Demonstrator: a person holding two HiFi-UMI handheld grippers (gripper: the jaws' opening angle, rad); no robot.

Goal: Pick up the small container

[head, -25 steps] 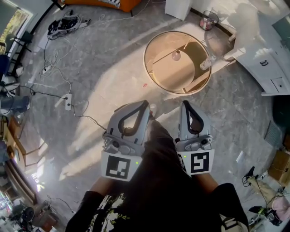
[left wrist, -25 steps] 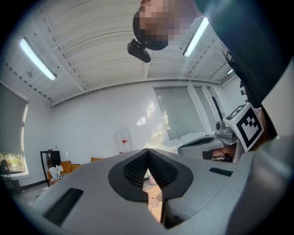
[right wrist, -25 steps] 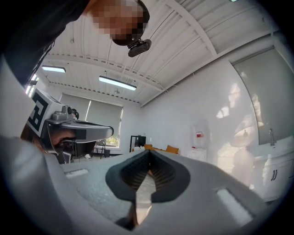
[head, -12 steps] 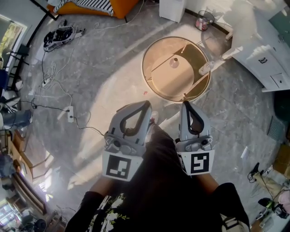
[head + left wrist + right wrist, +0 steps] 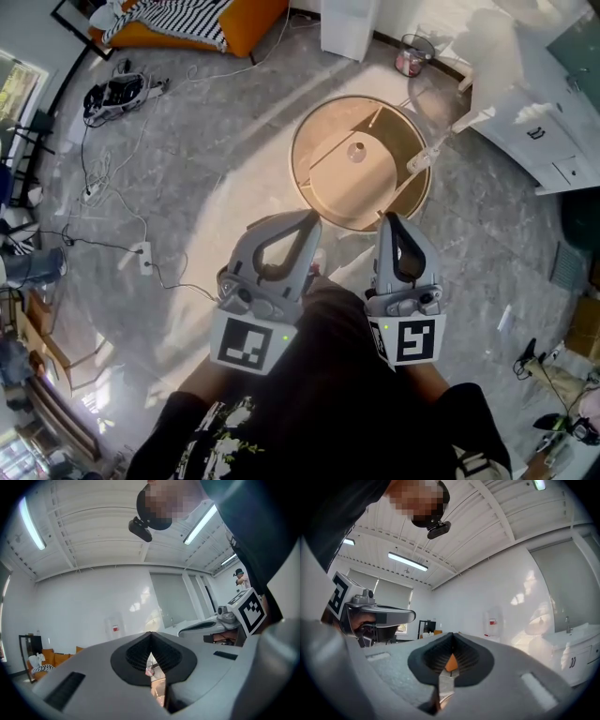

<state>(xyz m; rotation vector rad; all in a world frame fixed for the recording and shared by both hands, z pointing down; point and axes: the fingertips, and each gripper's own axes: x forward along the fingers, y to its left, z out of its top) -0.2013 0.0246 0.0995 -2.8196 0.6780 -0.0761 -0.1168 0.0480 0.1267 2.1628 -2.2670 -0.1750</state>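
The small container (image 5: 356, 150), a pale round pot, stands near the middle of the round wooden table (image 5: 314, 178) on the floor ahead in the head view. My left gripper (image 5: 310, 218) and right gripper (image 5: 388, 219) are held side by side close to my body, short of the table's near rim. Both point forward and slightly up. In the left gripper view the left gripper (image 5: 151, 635) has its jaws pressed together with nothing between them. The right gripper (image 5: 451, 636) is likewise shut and empty in the right gripper view.
A slim white bottle-like thing (image 5: 419, 161) sits at the table's right rim. White cabinets (image 5: 539, 141) stand at the right, a small bin (image 5: 410, 56) behind the table. Cables and a power strip (image 5: 143, 257) lie on the floor at the left, an orange sofa (image 5: 187, 26) far left.
The table and container have slid lower in the head view, closer to me. Both grippers sit slightly farther forward, still shut and side by side.
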